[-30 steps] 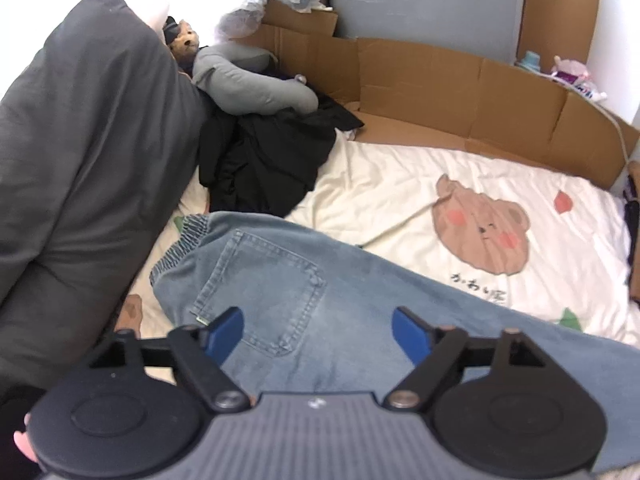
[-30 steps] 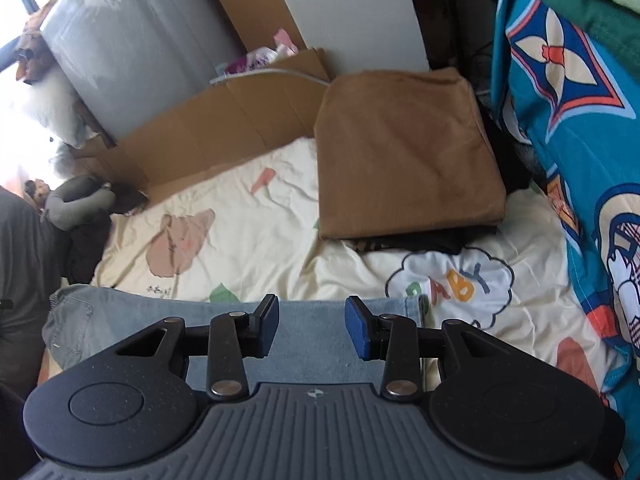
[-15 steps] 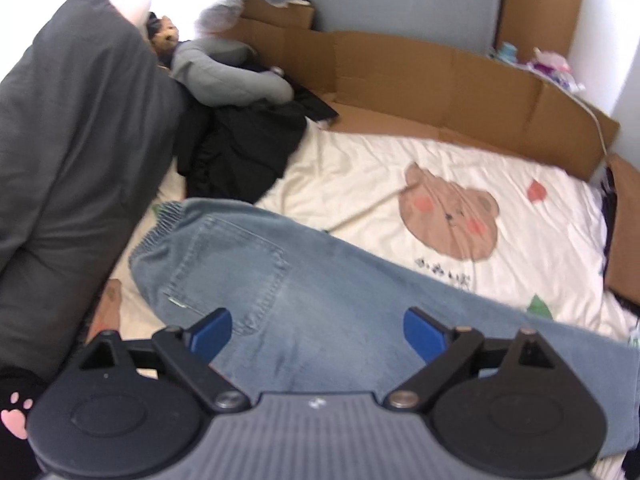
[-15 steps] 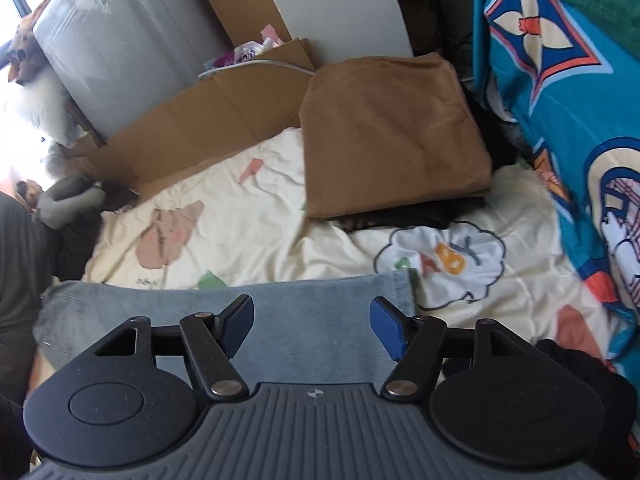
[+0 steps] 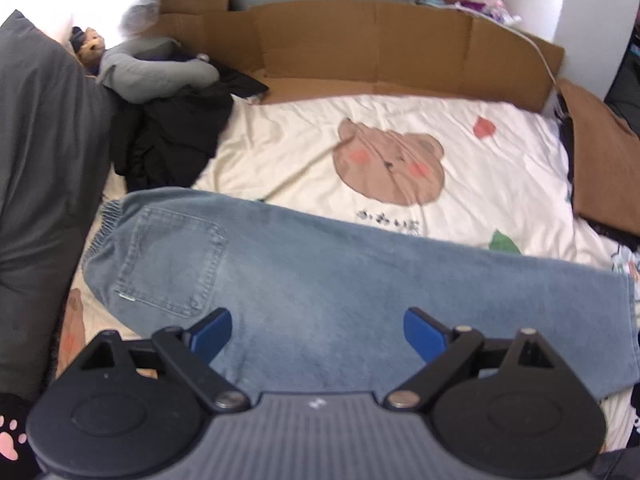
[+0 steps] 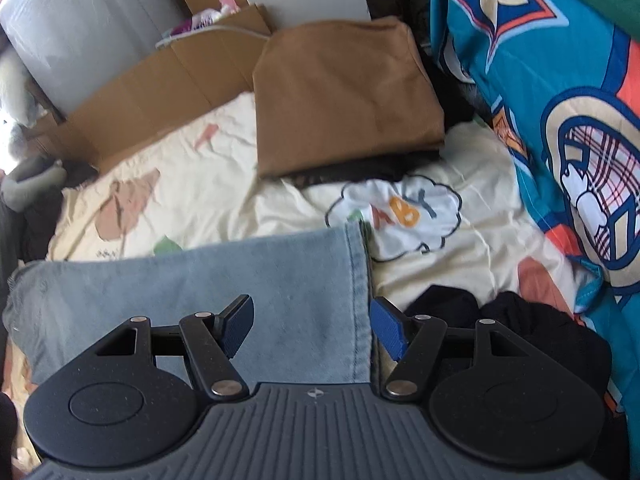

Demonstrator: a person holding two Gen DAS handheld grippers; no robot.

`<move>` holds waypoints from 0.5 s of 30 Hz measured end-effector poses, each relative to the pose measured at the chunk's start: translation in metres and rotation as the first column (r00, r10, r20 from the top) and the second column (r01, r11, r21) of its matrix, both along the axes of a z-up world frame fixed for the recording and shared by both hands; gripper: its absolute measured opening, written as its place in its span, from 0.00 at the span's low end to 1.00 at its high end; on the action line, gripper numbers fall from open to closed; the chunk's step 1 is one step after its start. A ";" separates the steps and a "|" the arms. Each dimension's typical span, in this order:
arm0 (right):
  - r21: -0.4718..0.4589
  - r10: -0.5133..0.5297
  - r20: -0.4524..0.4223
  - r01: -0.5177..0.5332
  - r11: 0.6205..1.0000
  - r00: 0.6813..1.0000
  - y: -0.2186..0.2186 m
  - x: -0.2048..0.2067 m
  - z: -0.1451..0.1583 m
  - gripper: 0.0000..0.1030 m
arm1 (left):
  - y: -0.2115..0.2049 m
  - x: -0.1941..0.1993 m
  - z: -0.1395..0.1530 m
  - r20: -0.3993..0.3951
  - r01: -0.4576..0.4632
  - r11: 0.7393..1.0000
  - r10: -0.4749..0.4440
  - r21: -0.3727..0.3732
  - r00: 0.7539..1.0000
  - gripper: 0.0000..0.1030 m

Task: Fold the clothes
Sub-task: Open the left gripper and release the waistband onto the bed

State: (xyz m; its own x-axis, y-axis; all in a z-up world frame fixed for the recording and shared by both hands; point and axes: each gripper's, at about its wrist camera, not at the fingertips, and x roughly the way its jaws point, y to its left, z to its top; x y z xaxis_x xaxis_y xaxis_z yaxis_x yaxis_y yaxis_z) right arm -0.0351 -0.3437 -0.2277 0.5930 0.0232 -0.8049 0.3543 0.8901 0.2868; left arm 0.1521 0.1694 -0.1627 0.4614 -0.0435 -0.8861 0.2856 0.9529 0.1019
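cream bedding with a bear print (image 5: 390,166) serves as the work surface, and the jeans (image 5: 320,280) are laid flat on it, nearer the viewer than the bear. their long axis runs crosswise: the waistband (image 5: 105,232) lies to the bear's left, the leg hem (image 6: 360,280) to its right. the left gripper (image 5: 318,330) is held spread apart above the seat, beside the back pocket (image 5: 176,260). the right gripper (image 6: 312,324) is likewise spread, its fingers straddling the hem edge, so it is judged the nearer for lifting that end. a folded brown cloth (image 6: 344,96) lies beyond.
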 end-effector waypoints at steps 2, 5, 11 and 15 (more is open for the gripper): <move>-0.004 0.000 -0.018 -0.001 1.000 1.000 0.002 0.000 -0.006 0.68 | -0.006 -0.002 -0.008 -0.020 -0.001 1.000 0.001 -0.003 1.000 0.92; -0.007 0.002 -0.043 -0.002 1.000 0.999 0.005 -0.001 -0.015 0.68 | -0.019 -0.007 -0.022 -0.034 0.035 0.999 -0.035 -0.001 0.999 0.92; 0.000 0.065 -0.095 -0.065 0.998 0.993 0.010 -0.002 -0.028 0.68 | -0.039 -0.019 -0.048 -0.063 0.109 0.994 -0.109 -0.012 0.992 0.92; 0.025 0.075 -0.130 -0.072 0.997 0.989 0.008 -0.004 -0.038 0.61 | -0.045 -0.020 -0.065 -0.087 0.123 0.992 -0.124 -0.022 0.988 0.92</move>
